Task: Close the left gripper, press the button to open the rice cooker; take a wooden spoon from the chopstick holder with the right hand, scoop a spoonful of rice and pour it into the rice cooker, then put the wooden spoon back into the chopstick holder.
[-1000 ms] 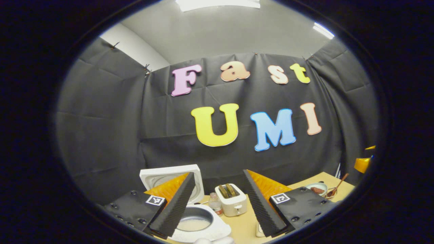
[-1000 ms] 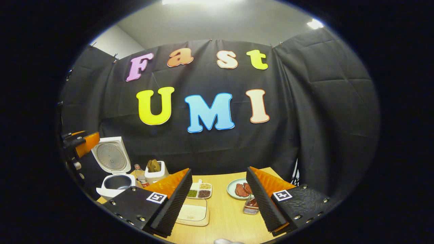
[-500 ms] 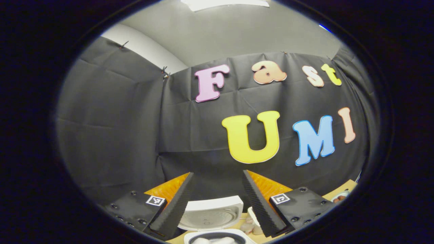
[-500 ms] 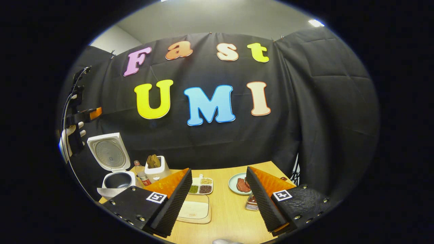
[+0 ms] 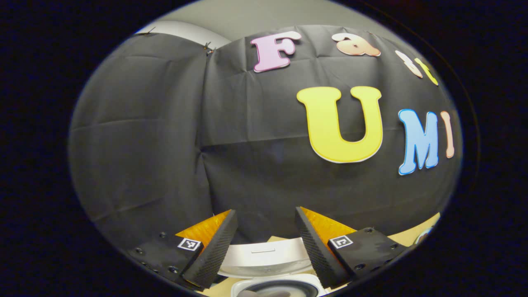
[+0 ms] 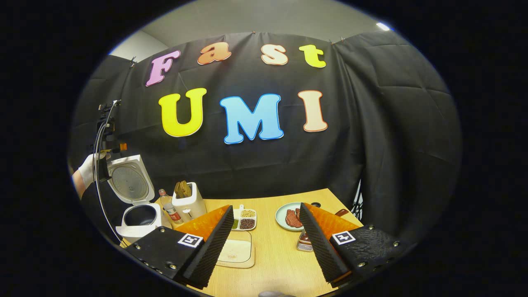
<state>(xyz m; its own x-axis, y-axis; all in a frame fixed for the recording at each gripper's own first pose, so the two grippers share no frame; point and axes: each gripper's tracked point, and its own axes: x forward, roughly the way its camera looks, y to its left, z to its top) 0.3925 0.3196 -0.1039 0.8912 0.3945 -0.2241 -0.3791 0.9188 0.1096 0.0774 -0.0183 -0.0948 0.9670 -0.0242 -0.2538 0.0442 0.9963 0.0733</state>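
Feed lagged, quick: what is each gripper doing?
Left gripper: open, empty, above the white rice cooker.
Right gripper: open, empty.

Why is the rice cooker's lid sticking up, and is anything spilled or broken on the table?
The rice cooker stands with its lid open and upright, as the task calls for, so that is no fault. Nothing looks spilled or broken on the table: the toaster stands upright, and the plate of meat lies flat.

Wooden table (image 6: 280,264) under rice cooker (image 6: 138,218), toaster (image 6: 189,203)
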